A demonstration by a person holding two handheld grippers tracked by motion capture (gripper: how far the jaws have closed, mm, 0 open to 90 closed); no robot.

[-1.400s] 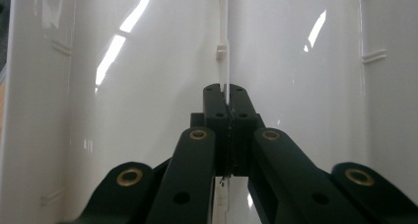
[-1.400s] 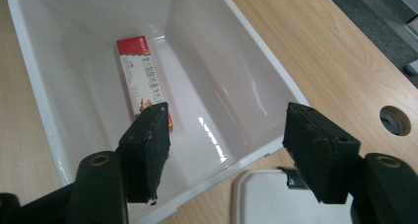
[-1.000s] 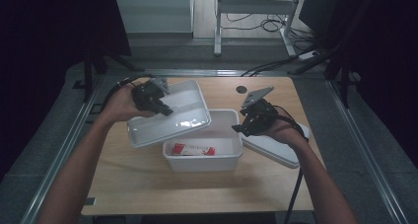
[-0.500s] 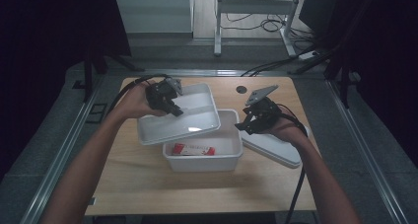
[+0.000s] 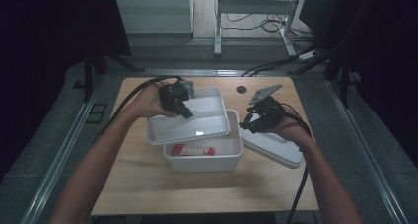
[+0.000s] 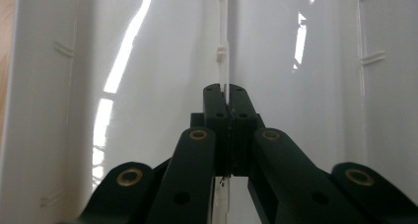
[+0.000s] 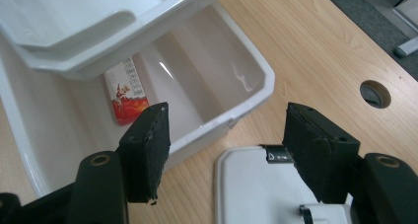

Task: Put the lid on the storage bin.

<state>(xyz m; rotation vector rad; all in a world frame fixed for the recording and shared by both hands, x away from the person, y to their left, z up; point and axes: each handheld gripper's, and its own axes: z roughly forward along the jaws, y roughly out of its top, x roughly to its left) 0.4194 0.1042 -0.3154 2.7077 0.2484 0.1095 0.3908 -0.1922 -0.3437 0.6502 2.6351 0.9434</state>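
A white inner tray (image 5: pixel 199 125) hangs tilted over the left and back part of a white bin (image 5: pixel 203 162). My left gripper (image 5: pixel 186 111) is shut on the tray's thin middle rib (image 6: pixel 222 51), its jaws (image 6: pixel 226 93) pressed together on it. Inside the bin lies a red-and-white packet (image 5: pixel 193 149), also seen under the tray edge (image 7: pixel 125 93). My right gripper (image 5: pixel 249 122) stands open beside the bin's right end, above a flat white lid (image 5: pixel 272 146). Nothing is between its jaws (image 7: pixel 229 123).
The bin and lid rest on a wooden table (image 5: pixel 148 184) with a round cable hole (image 5: pixel 241 89) at the back right. The lid (image 7: pixel 256 189) lies close against the bin's corner (image 7: pixel 246 93). Dark floor and metal rails surround the table.
My left gripper has carried the tray to the right and nearer, from beside the bin to partly over it. The right gripper has barely moved.
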